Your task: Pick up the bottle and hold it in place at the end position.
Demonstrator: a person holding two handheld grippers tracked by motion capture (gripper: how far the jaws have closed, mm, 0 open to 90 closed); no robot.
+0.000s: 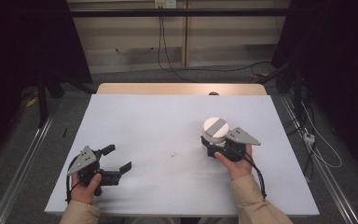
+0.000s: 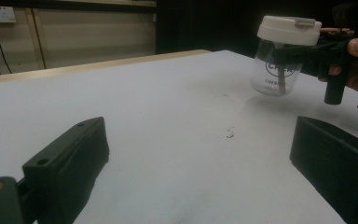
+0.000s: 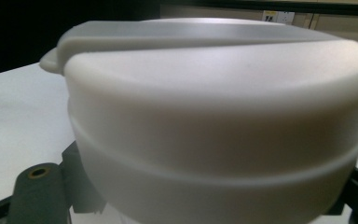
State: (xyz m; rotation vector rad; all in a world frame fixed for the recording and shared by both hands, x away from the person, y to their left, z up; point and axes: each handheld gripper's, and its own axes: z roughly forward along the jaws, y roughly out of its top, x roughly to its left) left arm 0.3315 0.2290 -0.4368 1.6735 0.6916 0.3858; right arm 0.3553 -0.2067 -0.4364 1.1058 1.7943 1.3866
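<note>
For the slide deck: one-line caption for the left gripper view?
Open left gripper over the white table; beyond, the right gripper holds a clear white-lidded jar off the surface.

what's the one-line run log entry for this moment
right gripper: shut on jar, held above table | left gripper: open, empty | lid: on

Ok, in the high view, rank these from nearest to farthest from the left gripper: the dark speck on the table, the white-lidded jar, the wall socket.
1. Dark speck, mid-table, to the right of the left gripper.
2. White-lidded jar, farther right, clamped in the right gripper.
3. Wall socket, top of the view, beyond the table.
</note>
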